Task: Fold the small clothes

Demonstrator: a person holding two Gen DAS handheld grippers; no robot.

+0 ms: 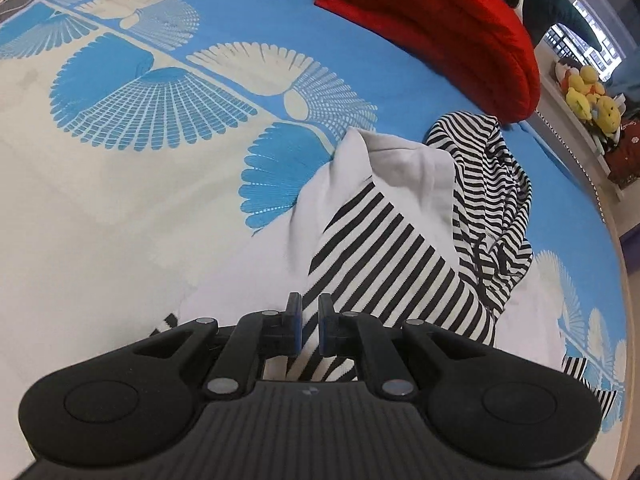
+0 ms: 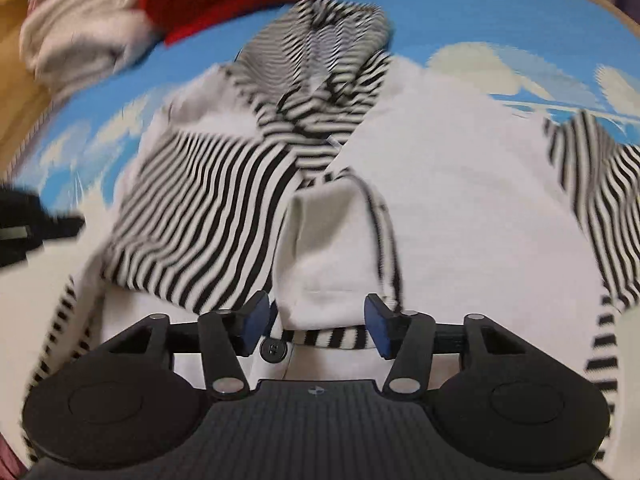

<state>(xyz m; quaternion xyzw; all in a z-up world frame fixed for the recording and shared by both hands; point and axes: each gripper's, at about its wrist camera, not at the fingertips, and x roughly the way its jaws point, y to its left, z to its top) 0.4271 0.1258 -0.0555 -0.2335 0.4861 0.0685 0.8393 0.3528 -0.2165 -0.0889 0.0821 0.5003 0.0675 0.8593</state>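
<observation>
Item, largest first: a bedspread (image 1: 120,208) in blue and cream fan print, carrying a red quilted cover (image 1: 444,28) at its far edge toward one o'clock, with a grey-white bundle (image 2: 80,36) beside it at eleven o'clock in the right wrist view. Item: a white garment with black-and-white striped sleeves and hood (image 1: 400,216), lying rumpled on the bedspread at centre, hood bunched toward one o'clock, one black button (image 2: 273,349) showing near its front edge. Item: left gripper (image 1: 309,326), tongs nearly pressed together and apparently pinching a striped fold, though contact is unclear; right gripper (image 2: 316,326), tongs spread wide astride a white flap, view blurred.
</observation>
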